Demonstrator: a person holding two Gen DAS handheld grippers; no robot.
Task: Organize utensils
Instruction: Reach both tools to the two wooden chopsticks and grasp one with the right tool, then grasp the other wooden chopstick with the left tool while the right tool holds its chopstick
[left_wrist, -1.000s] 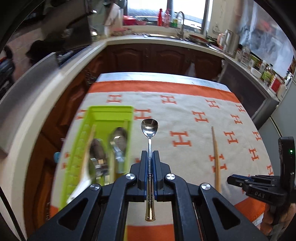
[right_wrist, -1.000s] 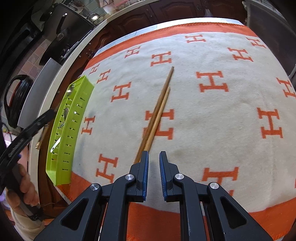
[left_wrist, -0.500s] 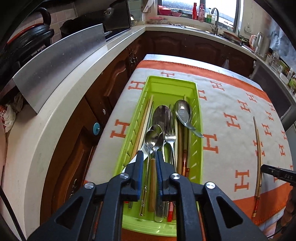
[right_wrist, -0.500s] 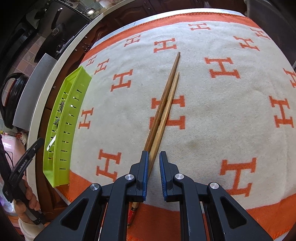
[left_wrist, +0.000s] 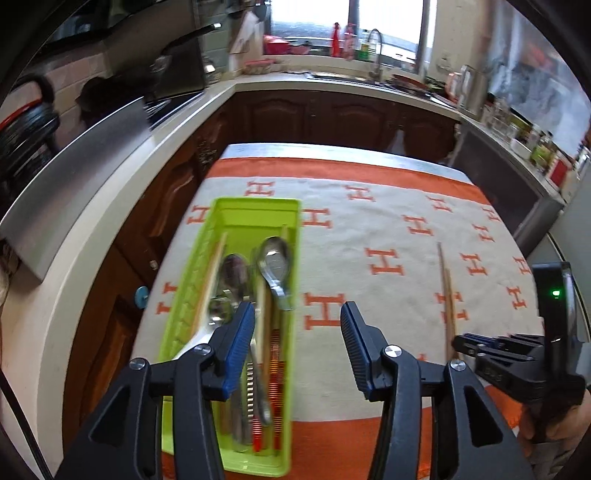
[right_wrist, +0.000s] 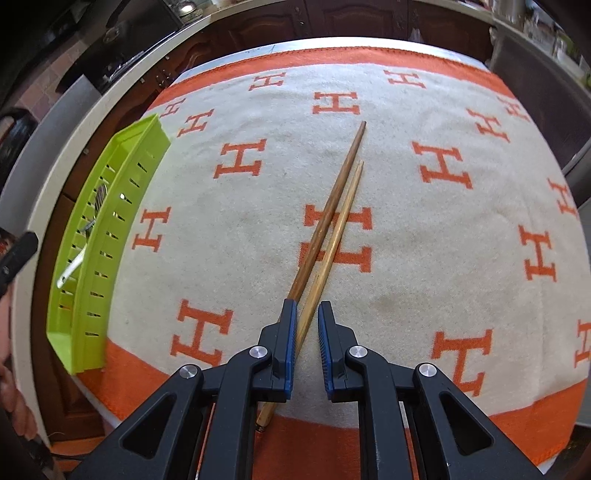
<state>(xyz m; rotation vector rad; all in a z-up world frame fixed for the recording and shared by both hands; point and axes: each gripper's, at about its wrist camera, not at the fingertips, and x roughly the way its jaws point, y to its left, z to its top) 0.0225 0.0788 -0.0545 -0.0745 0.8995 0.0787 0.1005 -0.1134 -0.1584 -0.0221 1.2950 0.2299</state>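
A lime green utensil tray (left_wrist: 255, 202) lies on the left of the cloth and holds spoons (left_wrist: 275, 254), a fork and chopsticks. My left gripper (left_wrist: 296, 308) hovers over the tray's near right edge, its jaws opening with nothing between them. Two wooden chopsticks, one dark (right_wrist: 332, 199) and one pale (right_wrist: 343, 221), lie side by side on the cloth right of the tray (right_wrist: 122, 206). My right gripper (right_wrist: 307, 304) points down over their near ends. Its jaws stand a narrow gap apart, the pale chopstick runs between them, and the pads do not press on it.
The table wears a cream cloth (right_wrist: 406, 221) with orange H marks and an orange border. A pale kitchen counter (left_wrist: 110, 206) runs close along the left, with dark cabinets below. A sink and bottles stand at the far window. A hand shows at the left edge of the right wrist view.
My left gripper carried a spoon over the tray, let it go among the other utensils and its jaws spread. My right gripper slid over the chopsticks' near ends.
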